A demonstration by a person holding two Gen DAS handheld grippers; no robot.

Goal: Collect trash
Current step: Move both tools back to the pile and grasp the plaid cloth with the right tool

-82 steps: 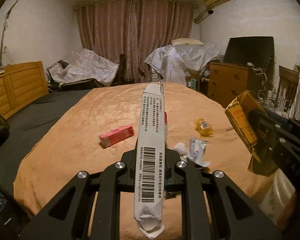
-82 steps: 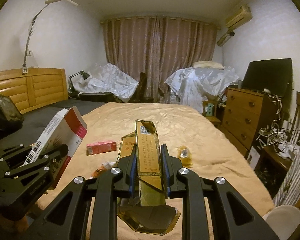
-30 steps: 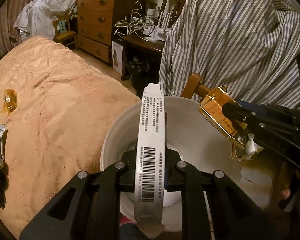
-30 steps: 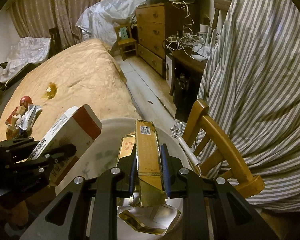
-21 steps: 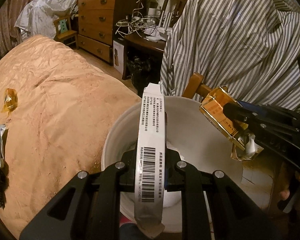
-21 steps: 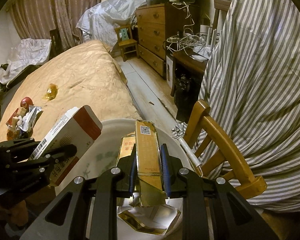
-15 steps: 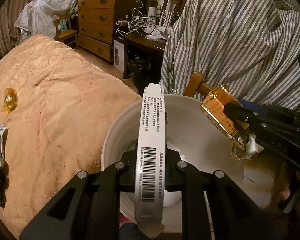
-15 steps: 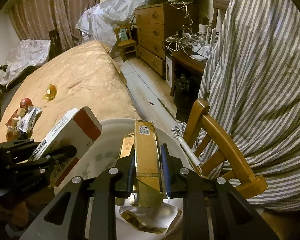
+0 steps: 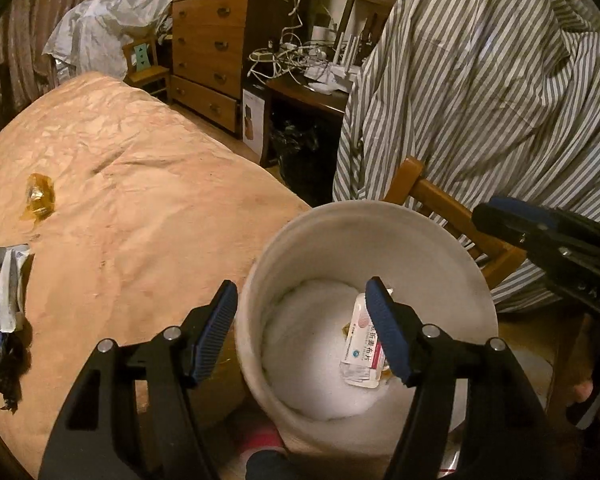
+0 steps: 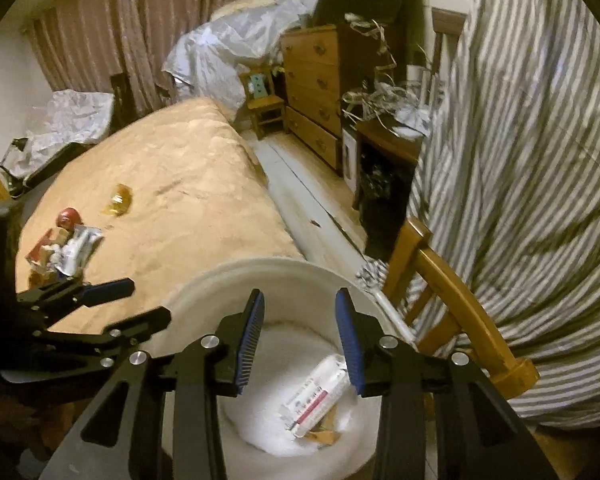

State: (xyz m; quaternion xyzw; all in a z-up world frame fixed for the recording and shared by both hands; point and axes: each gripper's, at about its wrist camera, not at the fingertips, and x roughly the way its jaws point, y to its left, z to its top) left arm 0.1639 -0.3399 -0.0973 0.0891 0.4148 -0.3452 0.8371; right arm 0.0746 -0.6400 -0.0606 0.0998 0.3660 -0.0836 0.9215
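White plastic walled the bin (image 9: 452,256) that stood at the corner of the bed (image 9: 140,208), and at its bottom lay the white-and-pink carton (image 9: 362,344), tilted, with a scrap of gold packaging (image 10: 324,432) showing beneath it. Both pieces sat inside the bin, touching no tongs.

Over the rim hung the left tongs (image 9: 300,332), their jaws opening, nothing between the blue pads but the view down into the bin. Just beside them the right tongs (image 10: 300,340) were opening as well, narrower and likewise bare.

To my eye the drop was done and this was the letting-go step of the round. The next move would call for swinging both tongs back toward the bed, where more rubbish waited: a heap of crumpled wrappers (image 10: 70,250) with a red round thing (image 10: 68,216) at its edge, and, a little apart, an amber wrapper (image 9: 40,196).

Close by the bin, a wooden chair (image 10: 440,280) draped in striped cloth (image 9: 480,100) crowded one side. A dresser (image 9: 208,52) and a low desk tangled with cables (image 9: 296,48) stood further off across a strip of floor. The chair's arm and the bin's rim looked the likeliest things to catch a tong on the way out.
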